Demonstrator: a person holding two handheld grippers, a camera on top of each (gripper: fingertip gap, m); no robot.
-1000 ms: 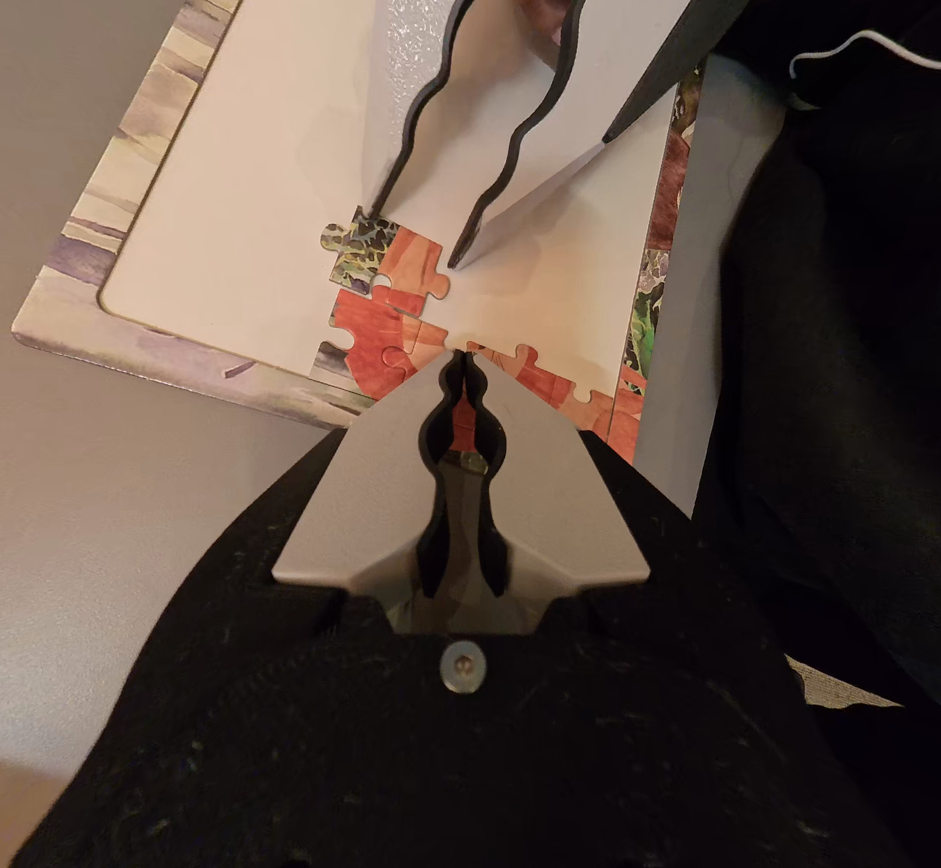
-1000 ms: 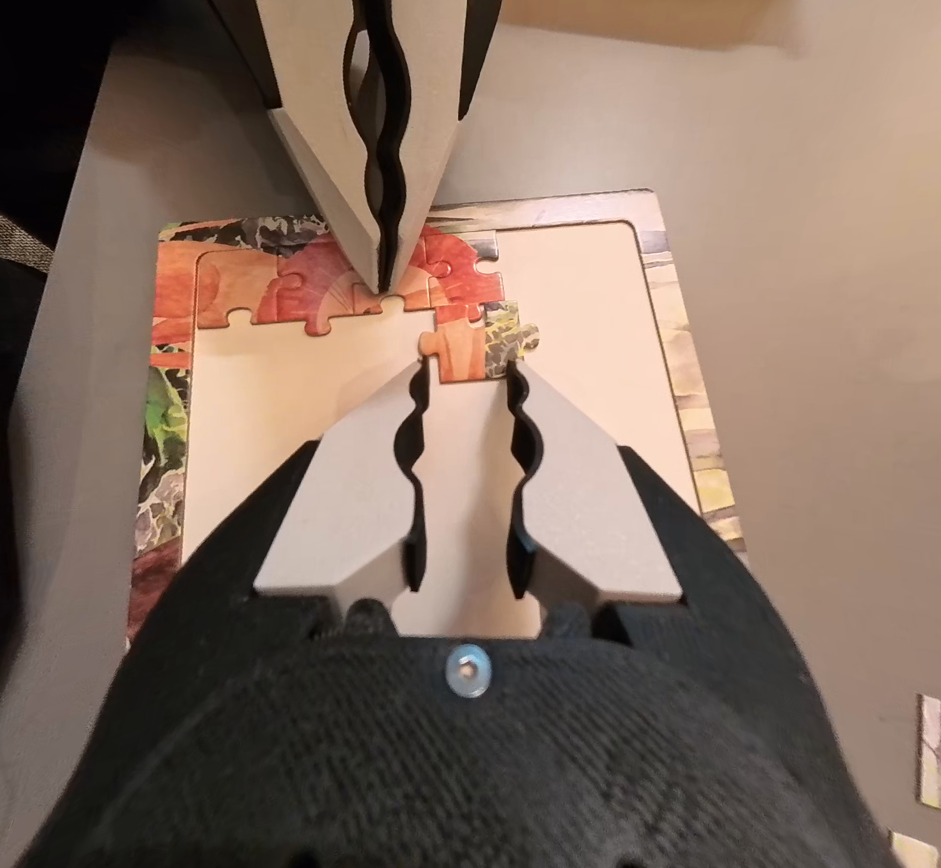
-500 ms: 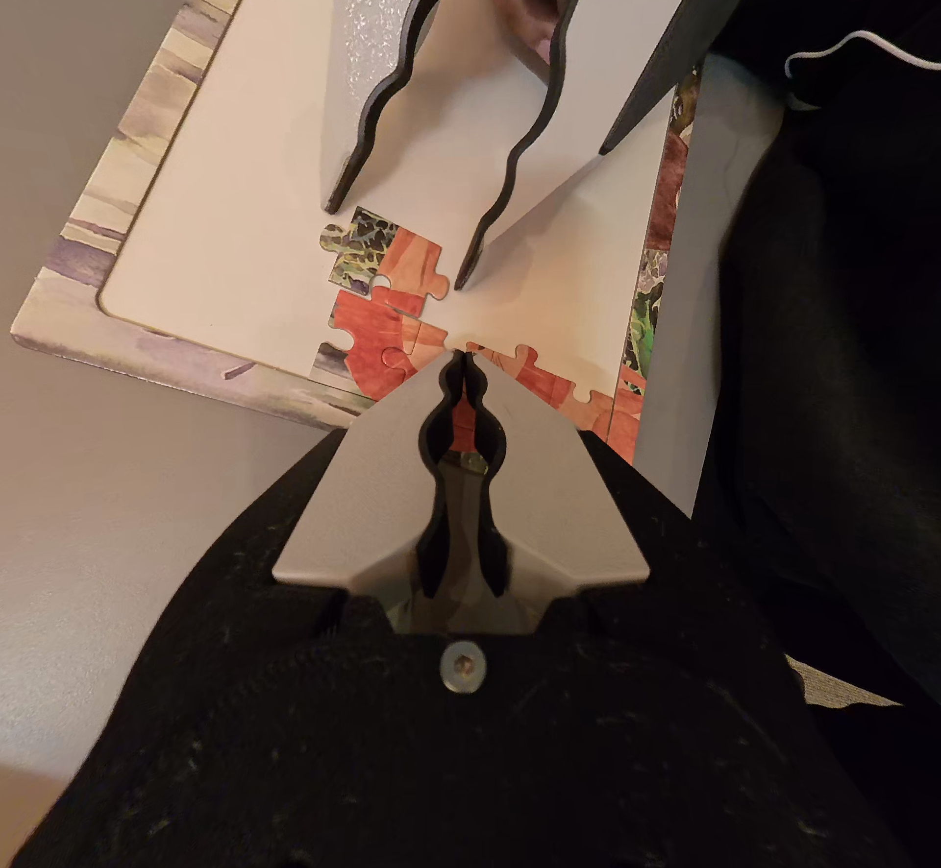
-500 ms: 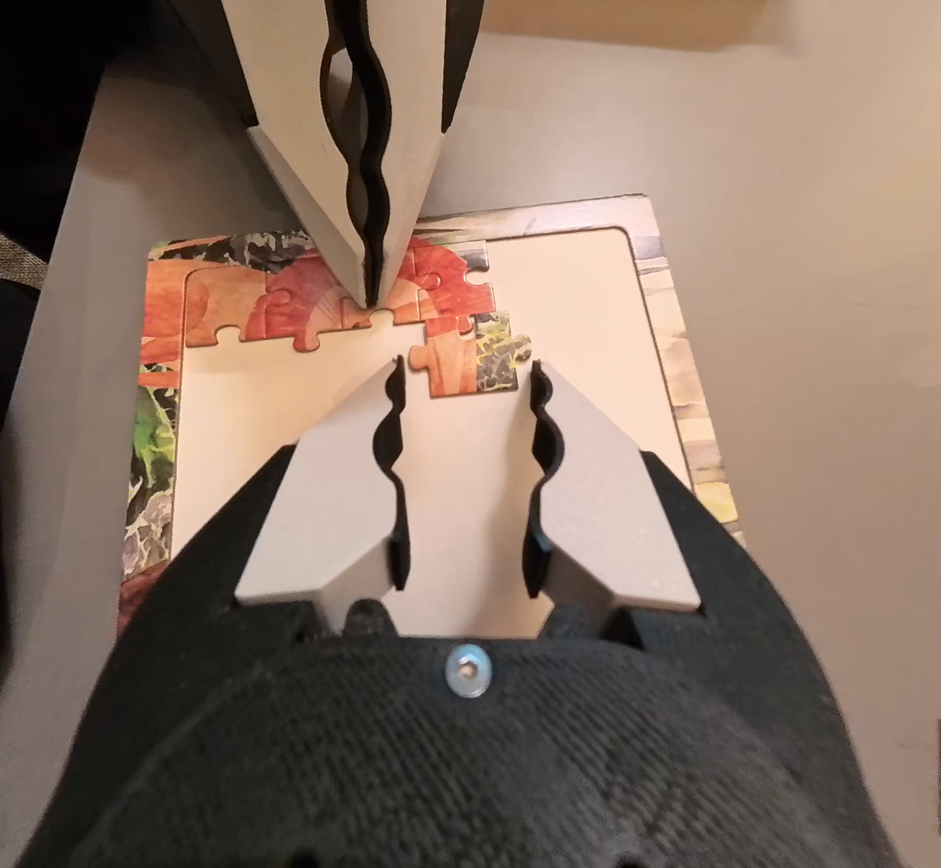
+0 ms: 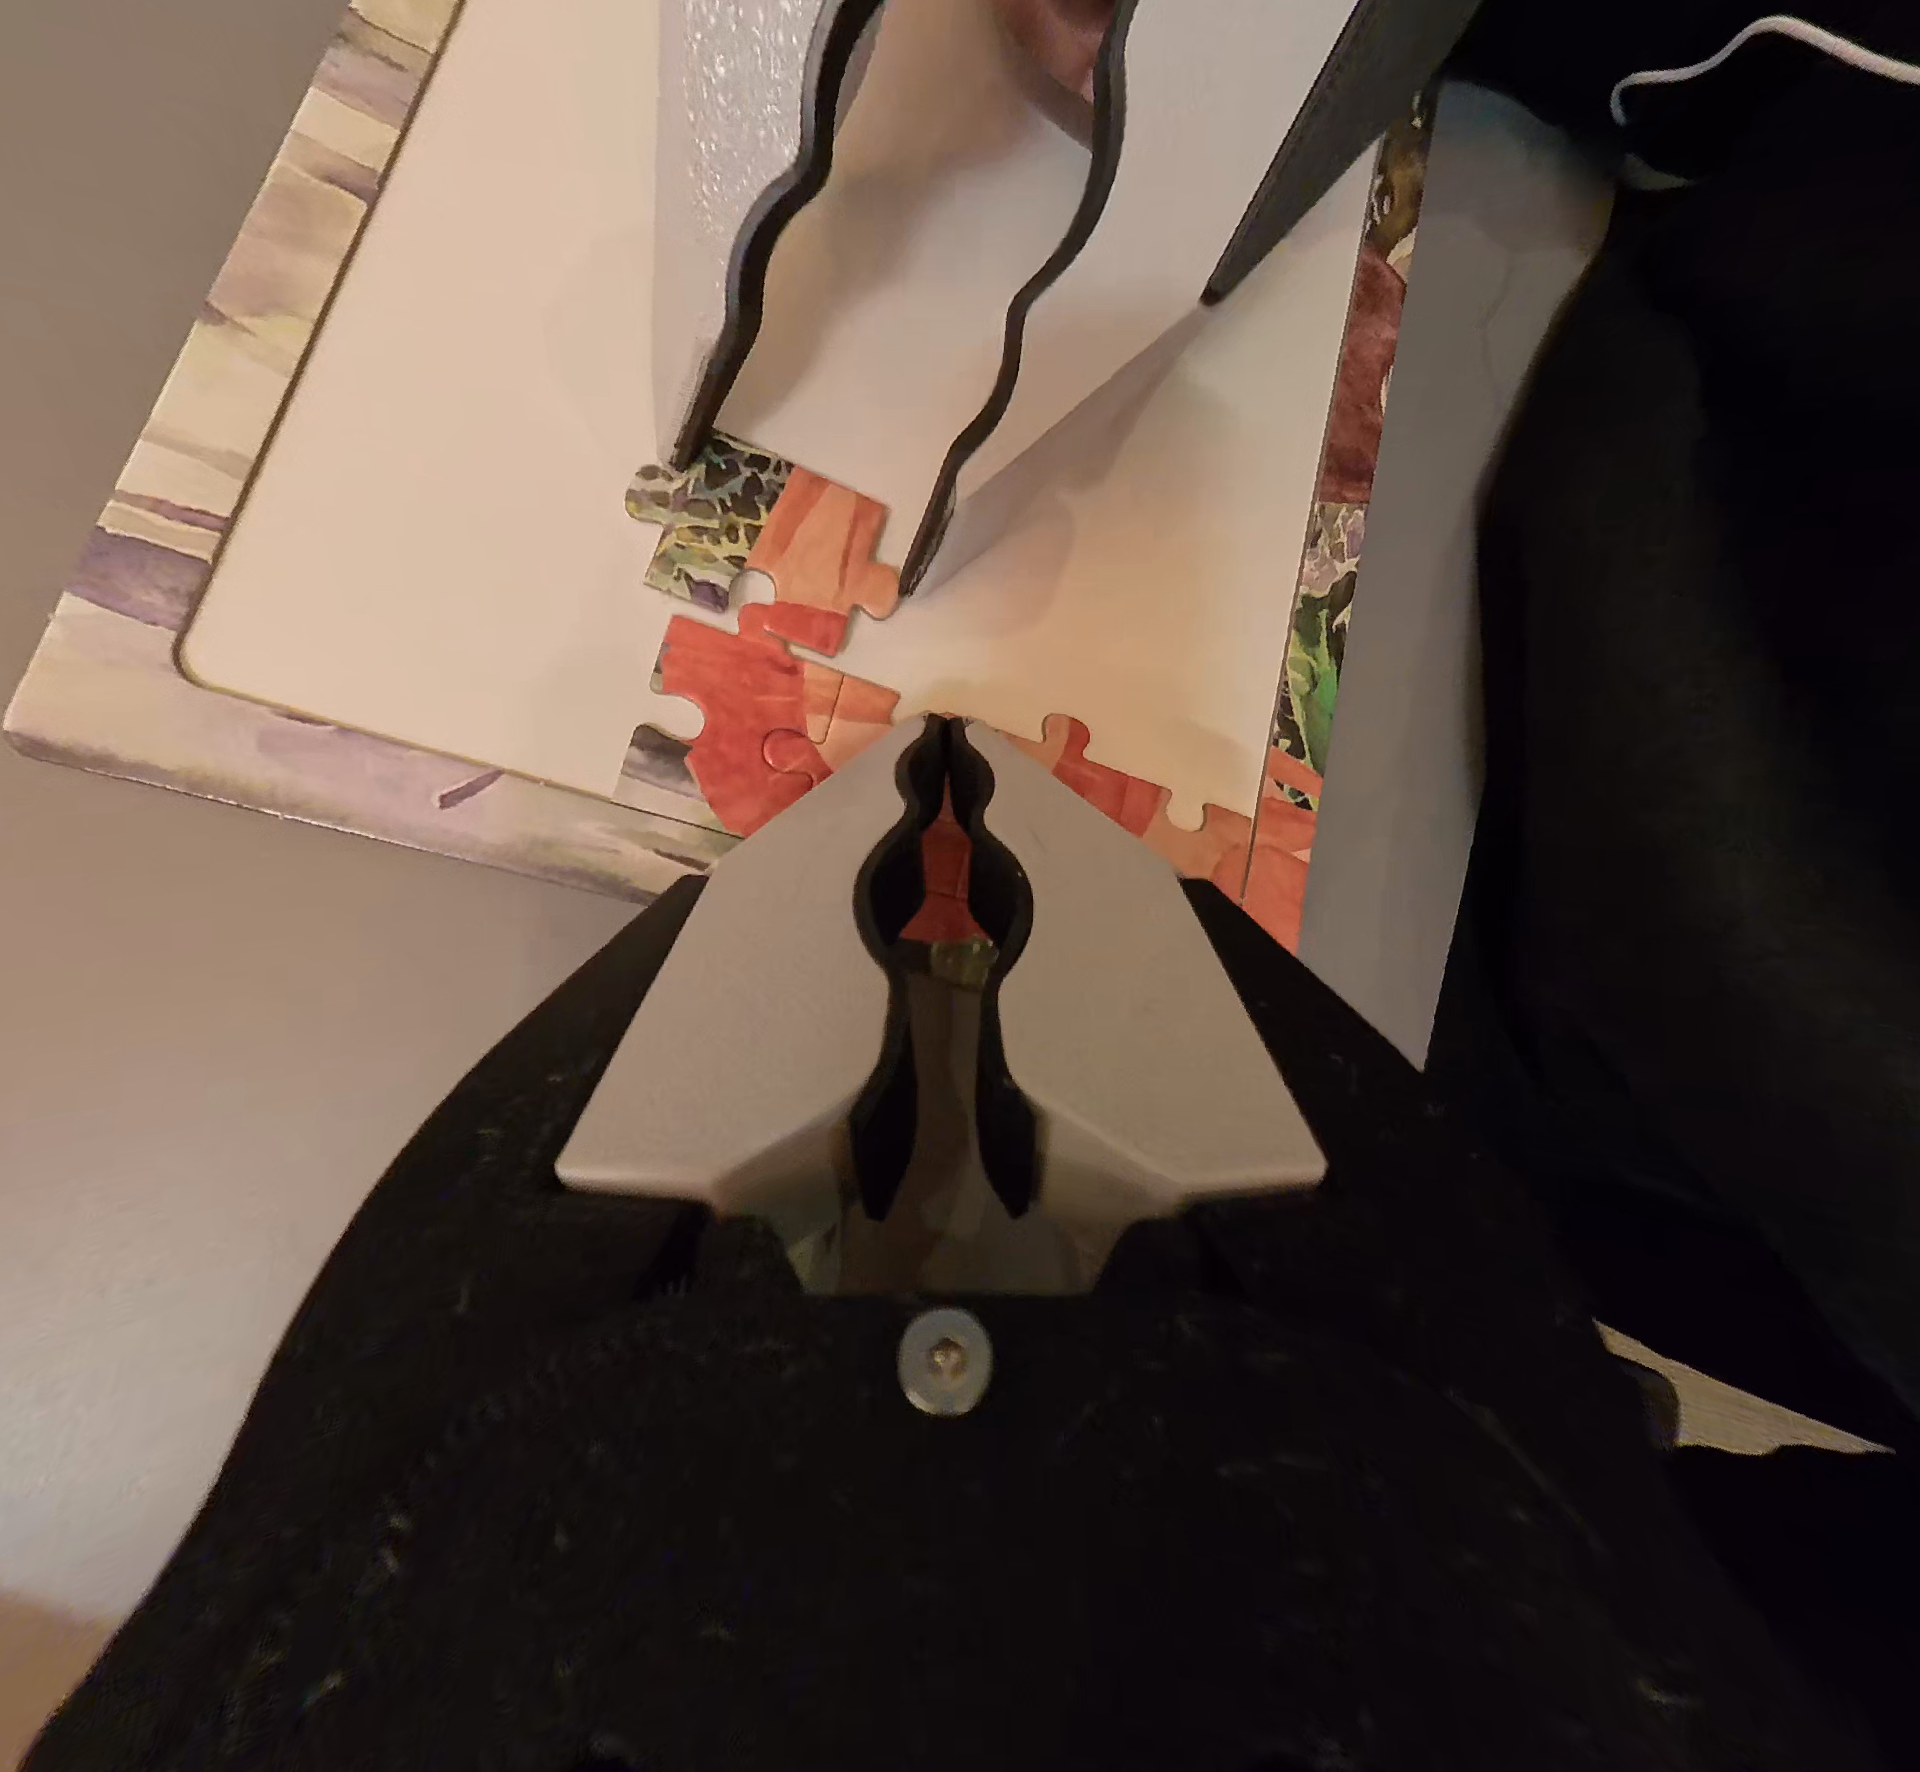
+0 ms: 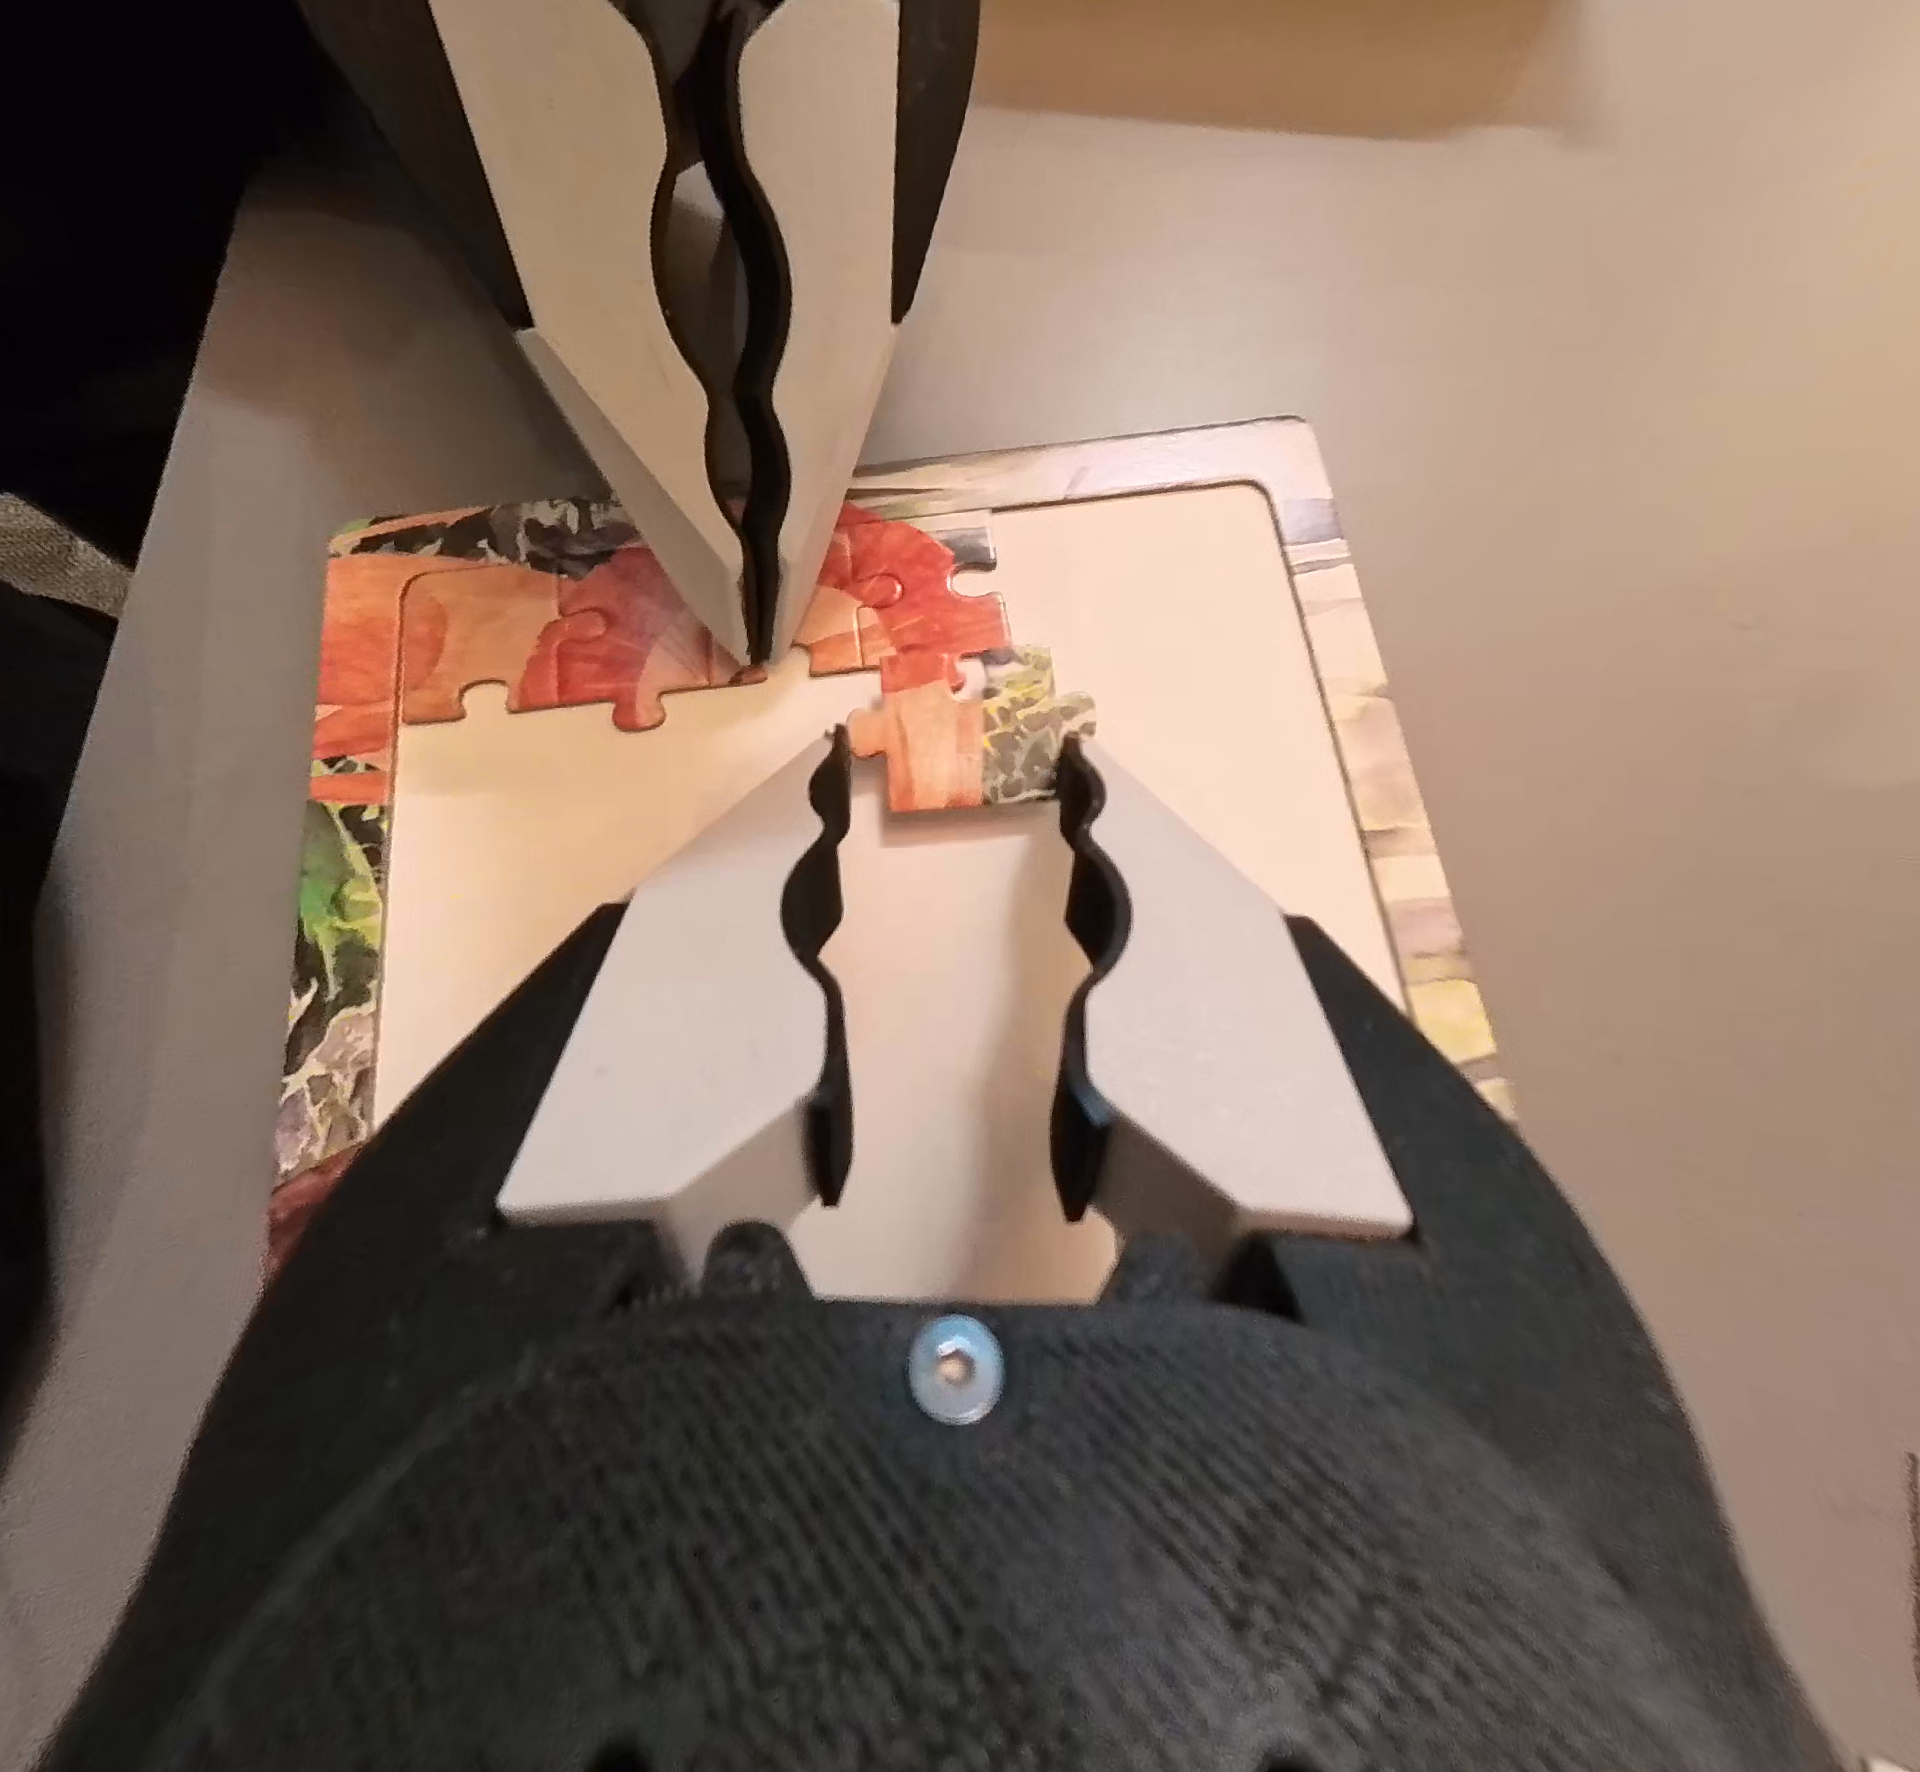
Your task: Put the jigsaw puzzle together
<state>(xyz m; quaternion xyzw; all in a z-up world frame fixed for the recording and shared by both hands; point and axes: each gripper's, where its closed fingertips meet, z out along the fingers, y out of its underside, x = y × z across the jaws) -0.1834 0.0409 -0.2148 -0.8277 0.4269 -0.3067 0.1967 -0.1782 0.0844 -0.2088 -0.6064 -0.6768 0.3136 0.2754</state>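
Matte grey table (image 6: 1558, 372), knobbed cardboard puzzle piece (image 6: 961, 746)

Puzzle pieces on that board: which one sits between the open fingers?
The orange-and-dark-green piece, the only one below the top row. It lies between the right hand-held gripper's fingertips; the other pieces are all orange-red.

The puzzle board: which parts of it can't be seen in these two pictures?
- Left wrist view: the board's near edge row lies under the shut left gripper; its far end is cut off.
- Right wrist view: the near end is behind the open right gripper.
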